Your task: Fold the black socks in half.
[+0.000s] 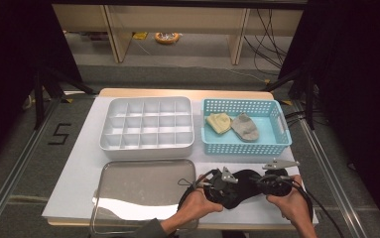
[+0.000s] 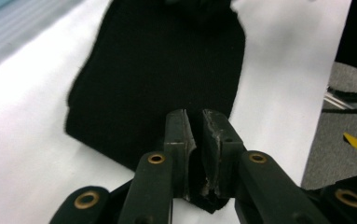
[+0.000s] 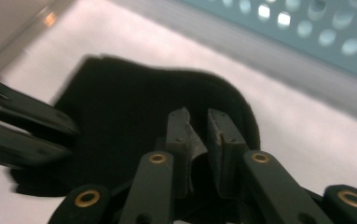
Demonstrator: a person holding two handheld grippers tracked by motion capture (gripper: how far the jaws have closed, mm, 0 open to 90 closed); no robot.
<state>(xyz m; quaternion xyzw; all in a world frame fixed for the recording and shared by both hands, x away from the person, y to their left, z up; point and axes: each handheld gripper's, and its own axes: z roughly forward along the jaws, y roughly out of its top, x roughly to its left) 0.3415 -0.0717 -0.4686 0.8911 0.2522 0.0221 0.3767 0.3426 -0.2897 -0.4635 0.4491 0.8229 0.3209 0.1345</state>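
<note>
white table [image 1: 78,168] | both tools pinch black sock [image 1: 242,186] | grey floor [image 1: 24,163]

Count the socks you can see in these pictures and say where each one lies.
3. A yellow sock and a grey sock lie in the blue basket; a black sock lies on the table, pinched by both grippers. More could be hidden.

A black "5" marks the floor [image 1: 58,134].

High view looks down and forward over the whole table [image 1: 78,163], while both gripper views sit close, facing each other across the black sock [image 2: 157,74].
</note>
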